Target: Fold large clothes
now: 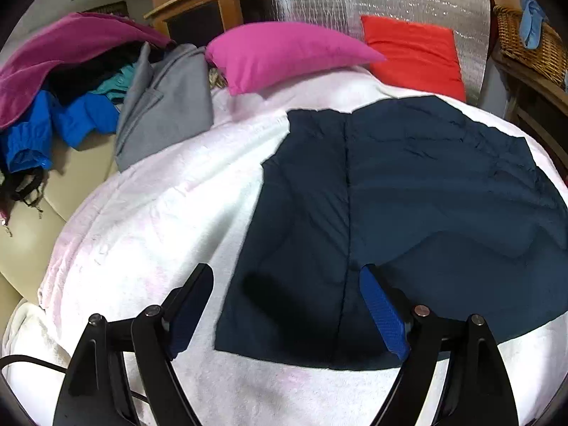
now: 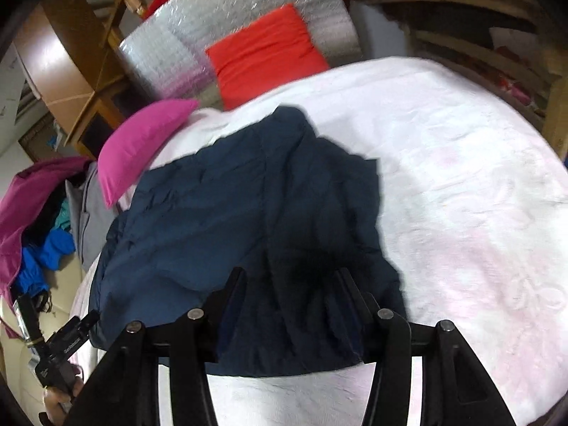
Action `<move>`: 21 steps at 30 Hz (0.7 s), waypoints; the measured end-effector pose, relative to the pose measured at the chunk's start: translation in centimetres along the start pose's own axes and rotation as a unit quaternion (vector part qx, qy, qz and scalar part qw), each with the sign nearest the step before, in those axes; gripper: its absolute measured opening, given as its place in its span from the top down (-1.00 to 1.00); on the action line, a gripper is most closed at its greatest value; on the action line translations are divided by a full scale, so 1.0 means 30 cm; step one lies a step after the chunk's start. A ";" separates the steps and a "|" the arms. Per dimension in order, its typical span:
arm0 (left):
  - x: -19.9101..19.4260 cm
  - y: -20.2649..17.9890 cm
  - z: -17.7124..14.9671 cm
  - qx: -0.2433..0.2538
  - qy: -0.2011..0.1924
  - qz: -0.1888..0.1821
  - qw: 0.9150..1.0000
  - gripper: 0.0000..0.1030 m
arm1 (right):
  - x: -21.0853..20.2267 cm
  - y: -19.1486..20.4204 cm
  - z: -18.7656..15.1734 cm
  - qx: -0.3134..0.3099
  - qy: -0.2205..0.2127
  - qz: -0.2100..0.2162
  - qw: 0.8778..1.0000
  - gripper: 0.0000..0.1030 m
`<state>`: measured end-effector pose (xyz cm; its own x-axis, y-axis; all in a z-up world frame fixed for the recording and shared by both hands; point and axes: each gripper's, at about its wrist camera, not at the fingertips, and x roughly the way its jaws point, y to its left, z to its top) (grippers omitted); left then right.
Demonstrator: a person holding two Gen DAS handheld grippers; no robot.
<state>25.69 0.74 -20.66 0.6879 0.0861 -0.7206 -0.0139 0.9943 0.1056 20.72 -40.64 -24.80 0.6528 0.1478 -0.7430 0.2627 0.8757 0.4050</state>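
Navy garment [image 1: 408, 213] lies flat on the bed [image 1: 159, 213], your left gripper [image 1: 287, 305] fingers wide and empty, right gripper [image 2: 291, 301] half-open above it: grab both near-hem corners evenly.

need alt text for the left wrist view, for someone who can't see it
A dark navy garment lies spread flat on a white blanket, with the open left claw above its near edge, holding nothing. Behind are a pink pillow, a red pillow and a clothes pile.
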 end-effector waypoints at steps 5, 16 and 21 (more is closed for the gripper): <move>-0.040 0.031 -0.025 -0.003 -0.013 0.007 1.000 -0.66 | -0.042 -0.071 -0.018 0.037 -0.004 -0.004 0.999 -0.13; -0.036 0.038 -0.051 0.029 -0.020 0.031 0.999 -0.66 | 0.048 -0.032 -0.040 0.003 0.035 -0.073 0.997 0.27; -0.039 0.050 -0.048 0.028 -0.022 0.033 0.999 -0.66 | -0.058 -0.012 -0.013 0.009 -0.049 -0.056 0.997 0.27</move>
<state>23.82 2.23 -20.64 0.7185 0.1463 -0.6800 -0.0202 0.9816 0.1899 19.20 -41.05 -23.86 0.6843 0.0040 -0.7292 0.3498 0.8756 0.3331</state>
